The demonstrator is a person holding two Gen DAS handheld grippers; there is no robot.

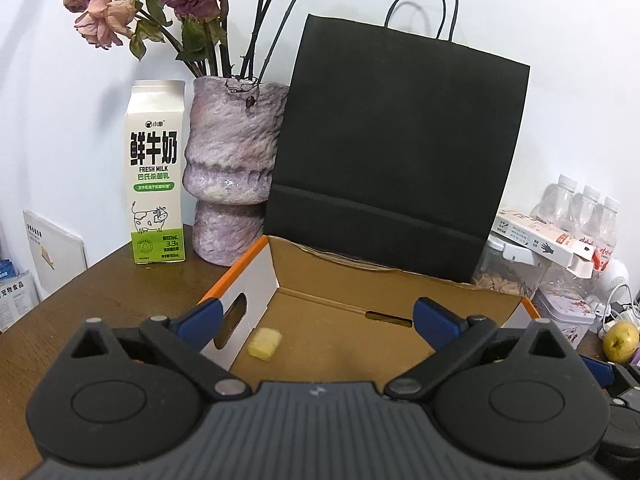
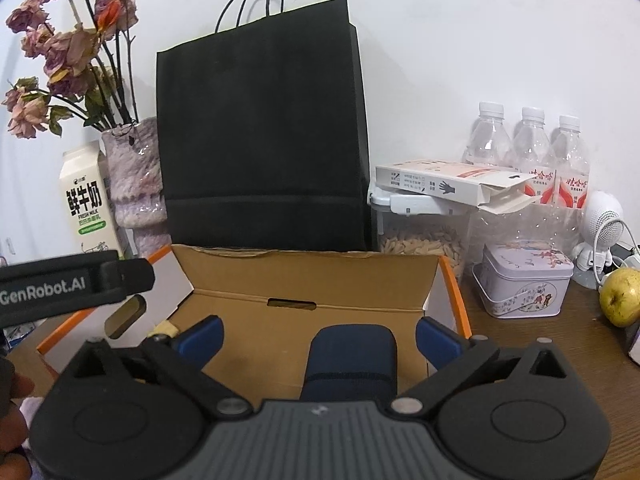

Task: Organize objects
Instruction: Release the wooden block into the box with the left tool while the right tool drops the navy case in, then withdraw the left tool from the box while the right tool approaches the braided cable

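**Two grippers, both spread wide, over one cardboard box**

Left wrist view: left gripper (image 1: 316,318) has its blue pads (image 1: 200,316) far apart w/ nothing between them. It sits over the near edge of the open cardboard box (image 1: 340,280), which has an orange rim and a handle slot in the left wall. One small yellow block (image 1: 265,344) lies on the box floor, near the left wall, below and clear of the left pad. Behind the box a black paper bag (image 1: 400,152) stands upright, touching the back flap. Milk carton (image 1: 157,184) and purple vase (image 1: 234,168) of dried roses stand side by side at back left on the brown table (image 1: 120,292). A yellow-green pear (image 1: 621,342) sits far right.

Right wrist view: right gripper (image 2: 318,338) is likewise wide open, holding nothing. A dark blue rounded object (image 2: 350,360) lies inside the box (image 2: 308,276), between the pads but not touching either; can't tell what it is. The left gripper's black body (image 2: 72,286) enters from the left, above the box's left wall. Right of the box: a seed jar (image 2: 422,240), a floral tin (image 2: 524,288), three water bottles (image 2: 532,144), the pear (image 2: 622,296).
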